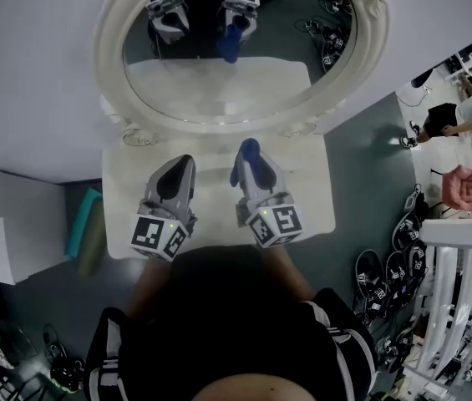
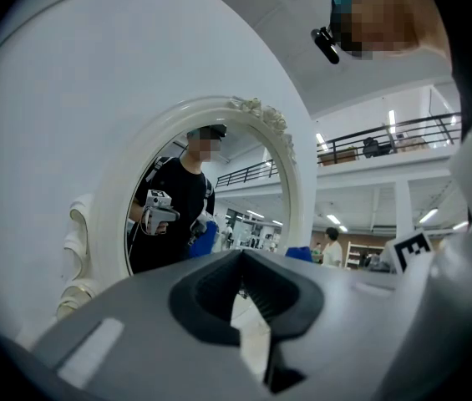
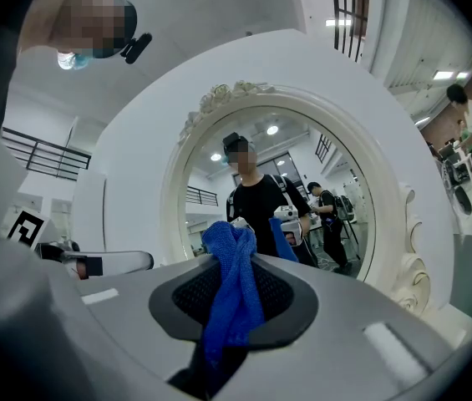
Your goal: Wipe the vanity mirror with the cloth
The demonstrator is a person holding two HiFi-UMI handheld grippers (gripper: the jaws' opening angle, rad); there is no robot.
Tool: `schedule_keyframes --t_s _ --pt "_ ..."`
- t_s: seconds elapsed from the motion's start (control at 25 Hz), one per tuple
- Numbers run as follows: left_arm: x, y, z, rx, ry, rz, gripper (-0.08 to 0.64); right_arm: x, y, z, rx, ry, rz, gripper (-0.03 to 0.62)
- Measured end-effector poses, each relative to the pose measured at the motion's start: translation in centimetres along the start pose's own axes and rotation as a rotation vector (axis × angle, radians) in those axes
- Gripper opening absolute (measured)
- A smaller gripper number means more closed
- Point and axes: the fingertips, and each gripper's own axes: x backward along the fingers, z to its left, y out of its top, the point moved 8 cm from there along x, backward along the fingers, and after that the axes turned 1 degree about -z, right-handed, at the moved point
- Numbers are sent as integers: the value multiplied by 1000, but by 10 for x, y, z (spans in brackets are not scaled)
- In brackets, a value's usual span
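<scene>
Above the small white table, the right tool is gripping a bunched blue knitted cloth. Its jaws are pinching the cloth's middle, so a knot of it is bulging out past the tips towards the oval vanity mirror in its ornate white frame. The left tool is hovering beside it over the same table, its jaws drawn almost together and carrying nothing.

The cloth is looking soft, light and floppy, and it will probably fold and drag rather than push flat. Clamping it at the middle is leaving a padded wad in front to press on the glass. The mirror is standing upright at the back edge of the table, apparently slightly tilted. Its glass is likely fragile and smooth, so light pressure seems wise, and the free tool could be steadying the carved frame rather than the glass. The glass is reflecting both tools and the cloth clearly.
</scene>
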Motion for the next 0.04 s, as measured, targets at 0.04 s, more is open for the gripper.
schedule_keyframes --t_s 0.04 --pt "0 1 0 0 1 0 11 0 0 0 0 0 0 63"
